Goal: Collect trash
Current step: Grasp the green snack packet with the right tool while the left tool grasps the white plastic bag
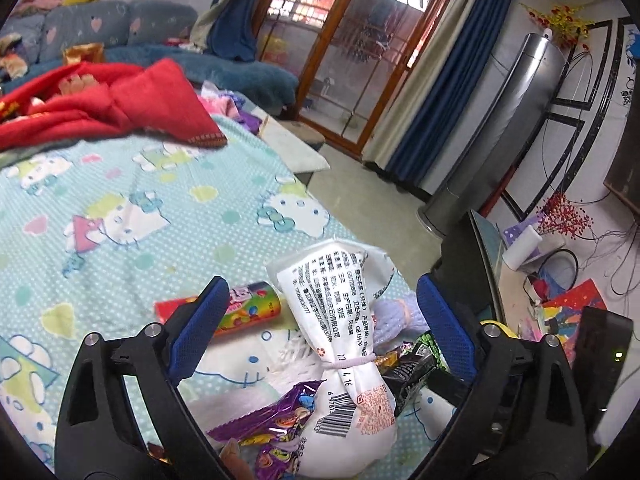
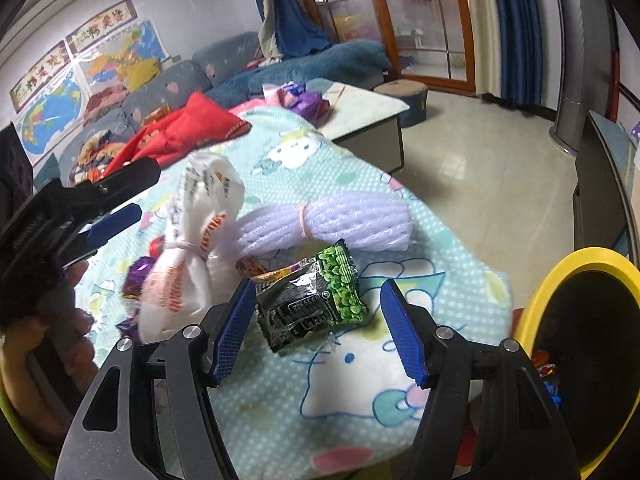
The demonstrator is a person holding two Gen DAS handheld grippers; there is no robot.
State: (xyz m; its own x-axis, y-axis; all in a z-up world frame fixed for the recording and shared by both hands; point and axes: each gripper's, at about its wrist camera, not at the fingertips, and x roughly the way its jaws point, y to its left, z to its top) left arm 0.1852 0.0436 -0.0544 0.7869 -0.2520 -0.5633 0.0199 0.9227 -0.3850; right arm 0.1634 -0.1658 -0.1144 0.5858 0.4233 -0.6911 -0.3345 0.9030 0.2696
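On the cartoon-cat blanket (image 1: 120, 208) lies a pile of trash. A white tied bag (image 1: 340, 320) stands between the blue pads of my left gripper (image 1: 320, 316), which is open and clear of it. Around the bag lie a colourful tube (image 1: 248, 308), a purple wrapper (image 1: 272, 428) and a lilac foam net (image 1: 396, 312). In the right wrist view, my right gripper (image 2: 318, 286) is open around a black-and-green pea packet (image 2: 316, 300); its right pad stands apart from the packet. The white bag (image 2: 188, 264) and the lilac foam net (image 2: 340, 220) lie just beyond.
A yellow-rimmed bin (image 2: 532, 308) with a dark liner stands at the right, off the blanket's edge. A red cloth (image 2: 188, 128) lies further back. A low white table (image 2: 368, 108), a round stool (image 2: 404, 96), bare floor (image 2: 480, 184) and a dark stand (image 2: 600, 184) lie beyond.
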